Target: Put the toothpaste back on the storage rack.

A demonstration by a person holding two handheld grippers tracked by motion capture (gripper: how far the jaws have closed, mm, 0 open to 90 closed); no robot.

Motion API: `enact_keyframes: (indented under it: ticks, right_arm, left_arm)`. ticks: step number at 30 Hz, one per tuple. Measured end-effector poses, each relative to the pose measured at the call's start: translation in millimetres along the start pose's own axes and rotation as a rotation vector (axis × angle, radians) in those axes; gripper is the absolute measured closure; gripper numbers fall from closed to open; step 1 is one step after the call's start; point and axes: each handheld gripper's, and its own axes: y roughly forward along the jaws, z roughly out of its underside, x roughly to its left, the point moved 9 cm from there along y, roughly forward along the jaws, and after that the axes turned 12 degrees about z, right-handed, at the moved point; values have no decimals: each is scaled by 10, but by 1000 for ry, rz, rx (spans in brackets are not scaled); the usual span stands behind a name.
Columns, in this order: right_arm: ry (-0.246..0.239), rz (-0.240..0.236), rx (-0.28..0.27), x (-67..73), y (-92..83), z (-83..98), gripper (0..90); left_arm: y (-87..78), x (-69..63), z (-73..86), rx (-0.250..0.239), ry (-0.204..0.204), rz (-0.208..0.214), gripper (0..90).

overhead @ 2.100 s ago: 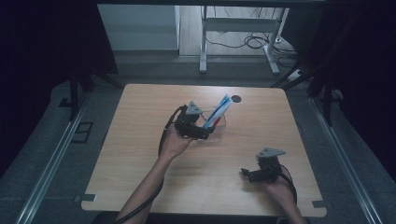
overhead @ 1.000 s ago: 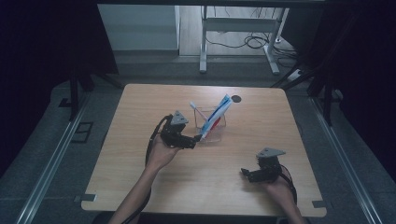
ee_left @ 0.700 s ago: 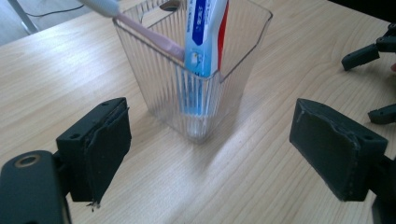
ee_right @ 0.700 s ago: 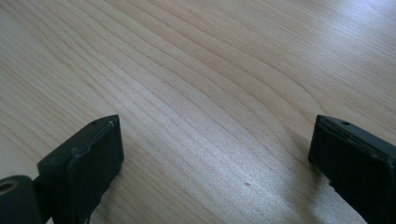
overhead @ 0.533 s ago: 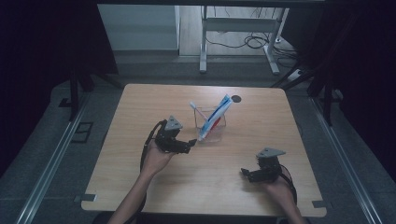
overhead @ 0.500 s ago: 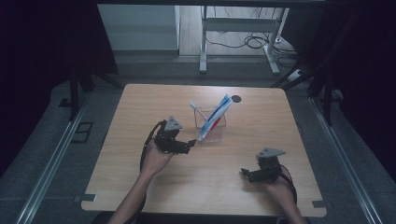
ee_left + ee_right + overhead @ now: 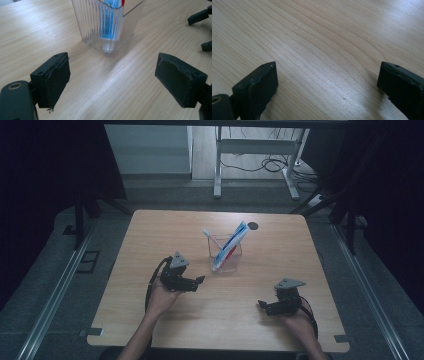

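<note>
A clear ribbed plastic cup (image 7: 226, 260) stands at the middle of the wooden table (image 7: 150, 235). A blue, white and red toothpaste tube (image 7: 234, 241) leans in it to the right, and a toothbrush (image 7: 208, 234) leans to the left. My left gripper (image 7: 199, 281) is open, a short way left of the cup and apart from it. In the left gripper view the cup (image 7: 107, 27) with the tube (image 7: 109, 17) lies ahead of the open left gripper (image 7: 112, 80). My right gripper (image 7: 261, 306) is open near the front right, over bare wood (image 7: 327, 87).
A small dark round spot (image 7: 253, 225) marks the table behind the cup. A white desk frame (image 7: 217, 165) and cables stand on the floor beyond the far edge. Metal rails (image 7: 55, 295) run along both sides. The right gripper's fingertips (image 7: 200, 16) show far right.
My left gripper has drawn back from the cup toward the front left, with nothing in it. The tube and toothbrush stay in the cup. The right gripper has not moved.
</note>
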Motion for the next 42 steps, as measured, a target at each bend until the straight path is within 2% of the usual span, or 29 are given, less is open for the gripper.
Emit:
enact_keyframes:
  ticks: [7, 15, 30, 37, 42]
  right_arm:
    - [0, 0, 0, 0, 0, 0, 32]
    - [0, 0, 0, 0, 0, 0, 32]
    - [2, 1, 1, 1, -1, 1, 32]
    - [1, 0, -1, 1, 1, -1, 32]
    - [1, 0, -1, 1, 1, -1, 32]
  left_arm:
    - [-58, -14, 109, -12, -19, -1, 131]
    - [-102, -29, 239, -5, -27, -7, 131]
    - [-78, -73, 529, 5, -61, 4, 131]
    - [-49, -83, 633, 28, -63, 5, 131]
    - [15, -99, 744, 70, -56, -2, 131]
